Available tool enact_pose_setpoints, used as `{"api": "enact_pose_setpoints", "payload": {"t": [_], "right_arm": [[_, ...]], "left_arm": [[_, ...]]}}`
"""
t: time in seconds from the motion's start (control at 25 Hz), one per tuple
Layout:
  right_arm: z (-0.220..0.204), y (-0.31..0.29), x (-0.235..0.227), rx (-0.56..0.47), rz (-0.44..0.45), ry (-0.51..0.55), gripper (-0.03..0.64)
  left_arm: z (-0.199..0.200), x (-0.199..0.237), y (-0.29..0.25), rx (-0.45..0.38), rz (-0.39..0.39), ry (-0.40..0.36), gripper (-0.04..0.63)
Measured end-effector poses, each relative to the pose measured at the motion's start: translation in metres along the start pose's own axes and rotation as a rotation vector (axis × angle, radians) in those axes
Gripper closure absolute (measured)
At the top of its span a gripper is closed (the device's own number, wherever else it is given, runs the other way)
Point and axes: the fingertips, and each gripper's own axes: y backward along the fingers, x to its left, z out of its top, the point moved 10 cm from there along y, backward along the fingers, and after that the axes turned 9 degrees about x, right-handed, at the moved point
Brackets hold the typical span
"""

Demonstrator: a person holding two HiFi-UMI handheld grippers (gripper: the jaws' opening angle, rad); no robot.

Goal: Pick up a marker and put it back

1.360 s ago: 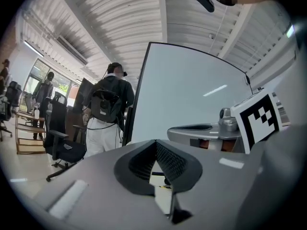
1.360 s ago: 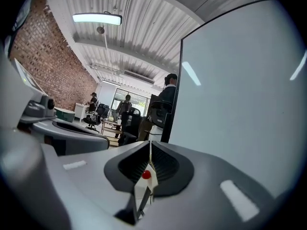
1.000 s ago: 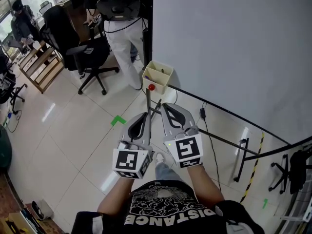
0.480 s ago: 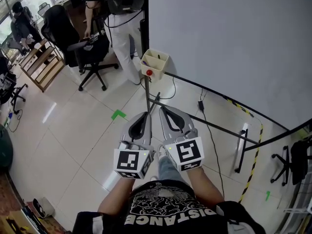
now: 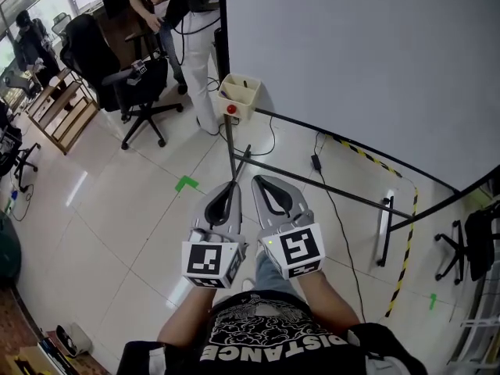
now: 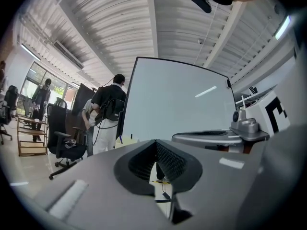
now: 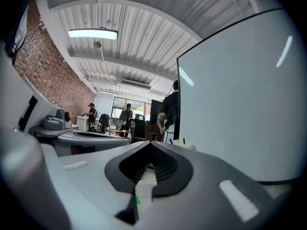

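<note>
- The left hand-held gripper (image 5: pixel 230 186) has its jaws closed tip to tip, with nothing between the ribbed pads (image 6: pixel 165 159). It is held low in front of the person's chest, pointing forward over the floor (image 5: pixel 117 233).
- The right hand-held gripper (image 5: pixel 260 183) is just beside it, roughly parallel. Its jaws are also pressed together at the tips and hold nothing.
- The two marker cubes sit side by side at the near ends, close to the person's black shirt (image 5: pixel 266 338).
- Ahead of both grippers and well apart from them is a cream two-compartment holder (image 5: pixel 238 98) at the lower left corner of the whiteboard (image 5: pixel 367 61).
- The markers (image 7: pixel 170 141) stand in that holder, only their tops showing above the rim, one blue and one dark.
- A red knob (image 5: pixel 231 109) sits on the holder's front.
- The whiteboard's dark stand legs (image 5: pixel 328 186) run across the floor under it.
- A green tape mark (image 5: pixel 186 183) lies on the floor left of the grippers.
- Farther off are a black office chair (image 5: pixel 133 73) and a standing person (image 5: pixel 191 30).
</note>
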Motion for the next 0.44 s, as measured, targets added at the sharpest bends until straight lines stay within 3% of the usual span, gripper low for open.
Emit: {"api": "enact_pose_setpoints", "payload": {"t": [0.44], "right_arm": [[-0.0062, 0.0081, 0.0073, 0.005, -0.018, -0.016, 0.617]], "left_arm": [[-0.0045, -0.0002, 0.0073, 0.004, -0.017, -0.002, 0.589]]}}
